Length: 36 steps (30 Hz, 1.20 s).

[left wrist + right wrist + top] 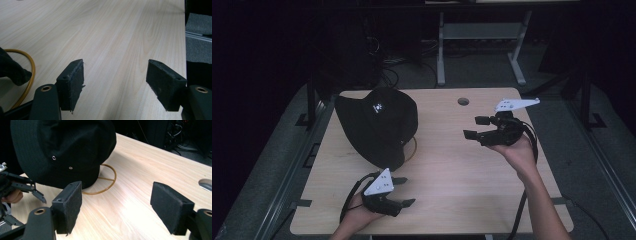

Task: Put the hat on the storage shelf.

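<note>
Your left gripper (403, 191) sits low at the near edge of the table (452, 175), fingers apart, nothing between them. In the left gripper view its pads (72, 82) frame bare wood; the hat (11, 70) is off past the left finger, just a dark corner of brim, with a yellow ring (30, 62) curving out from under it. From the high view the hat (379, 122) lies just beyond your left fingertips, near but not touching.

Your right gripper (476, 126) is held up over the table's right half, pointing left toward the hat, fingers apart and empty. Well apart from the hat in the high view. In the right gripper view the hat (65, 150) sits ahead of and above the left finger (68, 205), brim down on the wood, two metal eyelets showing on its side. The ring (110, 180) pokes out from under the brim, ahead of the gap between the fingers. Your left gripper (22, 186) shows at the far left of that view, beside the hat's near edge.

A round hole (463, 101) in the table lies beyond your right fingertips.
</note>
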{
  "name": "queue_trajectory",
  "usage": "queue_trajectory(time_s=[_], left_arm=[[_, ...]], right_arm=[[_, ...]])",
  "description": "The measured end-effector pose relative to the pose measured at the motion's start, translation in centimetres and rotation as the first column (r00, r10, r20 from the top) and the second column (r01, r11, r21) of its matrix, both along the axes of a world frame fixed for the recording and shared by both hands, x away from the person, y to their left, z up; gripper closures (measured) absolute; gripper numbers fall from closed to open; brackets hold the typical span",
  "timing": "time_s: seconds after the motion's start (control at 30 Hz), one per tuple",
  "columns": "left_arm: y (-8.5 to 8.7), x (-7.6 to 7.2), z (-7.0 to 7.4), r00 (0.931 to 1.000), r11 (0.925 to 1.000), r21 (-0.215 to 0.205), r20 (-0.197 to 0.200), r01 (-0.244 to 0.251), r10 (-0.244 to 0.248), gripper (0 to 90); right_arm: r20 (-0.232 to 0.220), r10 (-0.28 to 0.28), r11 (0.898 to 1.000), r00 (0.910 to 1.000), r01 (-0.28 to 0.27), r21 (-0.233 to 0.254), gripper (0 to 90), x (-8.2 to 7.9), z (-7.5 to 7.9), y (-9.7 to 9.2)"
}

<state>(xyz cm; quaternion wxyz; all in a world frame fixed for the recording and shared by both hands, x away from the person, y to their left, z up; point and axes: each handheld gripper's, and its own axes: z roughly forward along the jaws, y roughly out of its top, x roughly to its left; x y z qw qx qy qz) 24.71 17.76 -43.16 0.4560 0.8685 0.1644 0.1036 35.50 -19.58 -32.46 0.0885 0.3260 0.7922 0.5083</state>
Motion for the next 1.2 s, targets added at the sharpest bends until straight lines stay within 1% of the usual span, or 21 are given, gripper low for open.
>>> queue_trajectory(time_s=[0.23, 0.63, 0.87, 1.2], left_arm=[[0.0, 0.0, -0.1, 1.0000, 1.0000, 0.002, -0.002, -0.001, 0.001, 29.9], [0.1, -0.1, -0.1, 1.0000, 1.0000, -0.002, -0.002, -0.008, 0.008, 29.2], [-0.1, -0.2, -0.2, 1.0000, 1.0000, 0.007, -0.002, -0.003, 0.003, 28.8], [-0.4, -0.3, -0.3, 1.0000, 0.9999, 0.016, -0.003, 0.004, -0.004, 27.1]], right_arm=[[-0.019, -0.011, 1.000, 0.9998, 0.011, 0.001, 23.7, -0.5, -1.1, -0.7], [-0.045, -0.028, 1.000, 0.9986, 0.028, 0.004, 22.4, -1.3, -2.5, -1.8], [-0.058, -0.040, 0.999, 0.9975, 0.041, 0.010, 21.2, -1.8, -3.5, -2.3], [-0.072, -0.058, 0.998, 0.9957, 0.059, 0.008, 19.8, -2.6, -4.5, -3.0]])
